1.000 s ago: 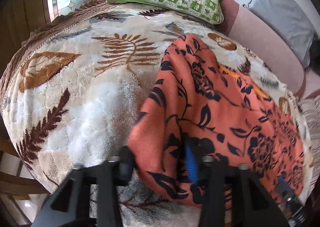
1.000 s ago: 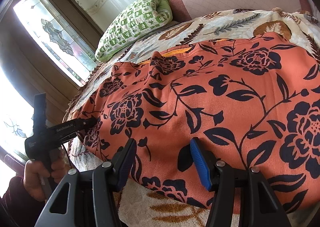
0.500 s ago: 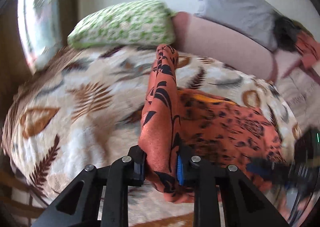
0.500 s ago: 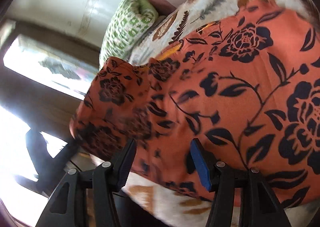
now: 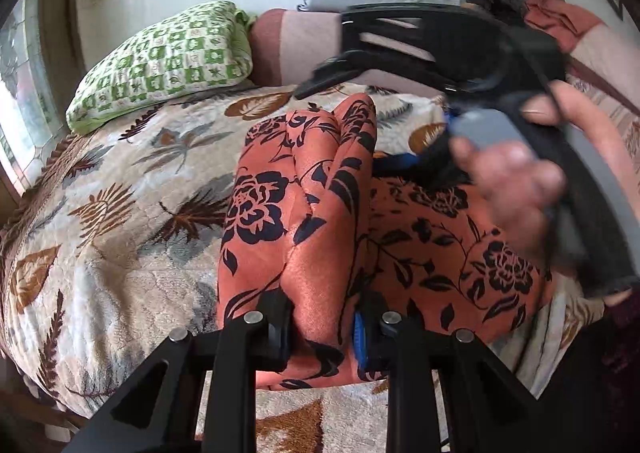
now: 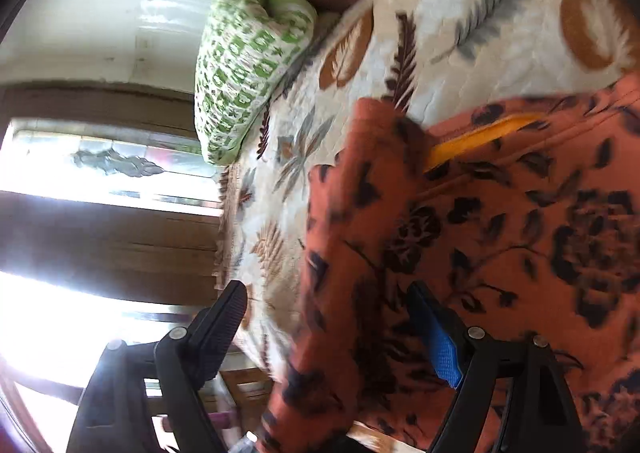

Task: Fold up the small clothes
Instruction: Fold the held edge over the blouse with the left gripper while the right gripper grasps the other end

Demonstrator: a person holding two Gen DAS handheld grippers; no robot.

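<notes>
Garment: an orange cloth with black flowers [image 5: 420,249] lies on the bed's leaf-print blanket [image 5: 132,189], toward its near edge.
Left gripper: the left gripper [image 5: 322,327] is clamped on a bunched near-left part of the cloth; the pinched fabric rises as a ridge from the jaws up and away, above the rest.
Right gripper: the right gripper [image 6: 340,329] has its jaws well apart, with cloth showing between them; nothing is pinched as far as I can see. In the left wrist view it appears, blurred, over the far right part of the cloth, with the right hand [image 5: 516,177] on its handle.
Done so far: the left side of the garment is lifted off the blanket and stands over the flat part; I judge this to be the first fold under way, not finished.
Left to do: the lifted flap is not yet laid down on the rest, no crease is pressed, and any further folds are still to come.
Unclear: the right wrist view is blurred, so whether the yellow strip [image 6: 476,139] is a lining or a trim cannot be told.
Surroundings: a green checked pillow [image 5: 164,61] lies at the far end of the bed, well apart from the cloth.
</notes>
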